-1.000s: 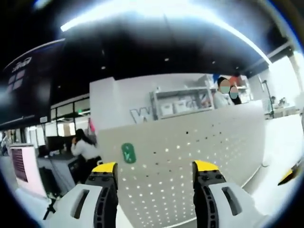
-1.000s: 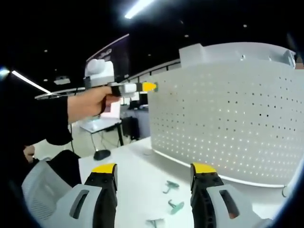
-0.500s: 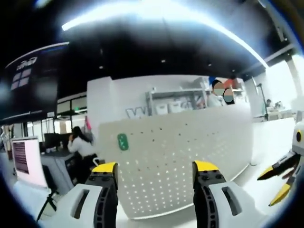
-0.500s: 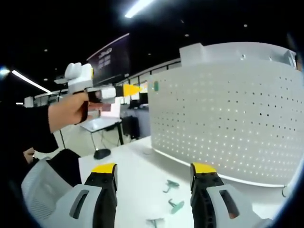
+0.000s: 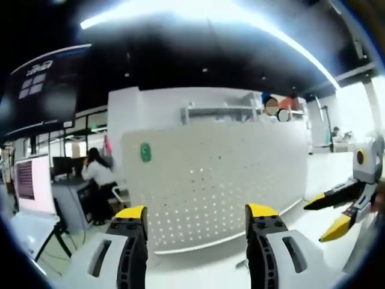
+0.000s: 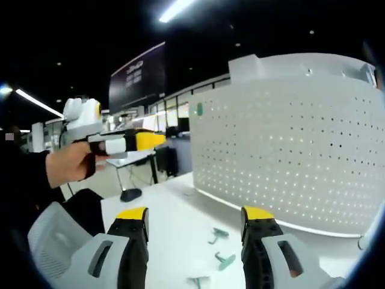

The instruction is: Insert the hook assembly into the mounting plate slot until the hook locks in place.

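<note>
Three small teal hooks point(image 6: 220, 248) lie loose on the white counter point(image 6: 162, 223) just ahead of your right gripper point(image 6: 194, 224); each looks like a flat plastic piece with a bent stem, though they are too small to make out further. One mounting plate point(image 6: 295, 150) stands upright on the counter behind them: a wide white curved pegboard panel, dotted with rows of small holes. One green tag point(image 6: 198, 109) sits near its upper left corner in the right gripper view, and you see the same panel point(image 5: 216, 180) and tag point(image 5: 145, 152) in the left gripper view.

Your right gripper's jaws stand apart with nothing between them, low over the counter near the hooks. Your left gripper point(image 5: 195, 224) is likewise parted and holds nothing, raised and facing the plate; in the right gripper view your hand point(image 6: 75, 164) holds it up at the left, well apart from the hooks.

Around you: one person seated point(image 5: 99, 174) at a desk behind the plate, a monitor point(image 5: 28, 183), and wall shelving point(image 5: 219, 111).
</note>
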A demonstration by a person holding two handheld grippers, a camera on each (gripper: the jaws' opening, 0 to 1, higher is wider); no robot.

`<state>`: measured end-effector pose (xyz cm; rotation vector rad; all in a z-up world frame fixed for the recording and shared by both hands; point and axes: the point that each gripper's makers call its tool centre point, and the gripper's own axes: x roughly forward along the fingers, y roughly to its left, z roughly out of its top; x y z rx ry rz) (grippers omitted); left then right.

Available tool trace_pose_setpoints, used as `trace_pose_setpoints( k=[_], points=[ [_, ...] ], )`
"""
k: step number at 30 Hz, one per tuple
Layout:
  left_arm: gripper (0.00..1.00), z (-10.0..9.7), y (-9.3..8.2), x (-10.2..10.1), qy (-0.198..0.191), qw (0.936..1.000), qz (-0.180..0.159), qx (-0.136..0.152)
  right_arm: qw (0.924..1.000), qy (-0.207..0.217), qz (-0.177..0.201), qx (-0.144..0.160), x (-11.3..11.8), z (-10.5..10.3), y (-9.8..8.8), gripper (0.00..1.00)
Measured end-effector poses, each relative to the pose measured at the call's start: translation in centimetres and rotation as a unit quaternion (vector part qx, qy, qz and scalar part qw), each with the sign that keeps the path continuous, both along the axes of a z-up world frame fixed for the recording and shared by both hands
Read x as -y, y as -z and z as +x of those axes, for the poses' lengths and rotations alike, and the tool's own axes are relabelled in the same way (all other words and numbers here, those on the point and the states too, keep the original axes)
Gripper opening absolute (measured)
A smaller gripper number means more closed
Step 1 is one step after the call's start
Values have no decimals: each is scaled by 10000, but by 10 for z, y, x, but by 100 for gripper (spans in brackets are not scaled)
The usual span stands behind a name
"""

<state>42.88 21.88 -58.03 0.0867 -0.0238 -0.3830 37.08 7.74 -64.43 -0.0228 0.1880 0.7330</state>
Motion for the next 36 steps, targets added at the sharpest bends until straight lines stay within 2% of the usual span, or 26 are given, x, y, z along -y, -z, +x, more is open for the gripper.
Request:
trace_pose_setpoints(
  k=[10,14,23,30,33,36],
  points=[
    [66,-32,21,8,114,9999,-68,-66,10000,38,-8,24,3,1,-3,62],
    [68,-39,26,13,208,9997,-77,-92,10000,76,-9,26,5,3,-4,62],
    [69,-50,26,20,361,9993,-74,-25,9998,64,-130,132,11,6,-10,59],
    [69,-58,30,23,400,9991,-136,-19,9978,-333,-530,217,4,10,-7,49],
    [69,-61,31,25,433,9990,-142,-40,9941,-630,-859,192,-2,15,2,44],
    [69,-66,30,27,465,9988,-127,-20,9920,-722,-1017,176,-4,24,8,40]
  ],
)
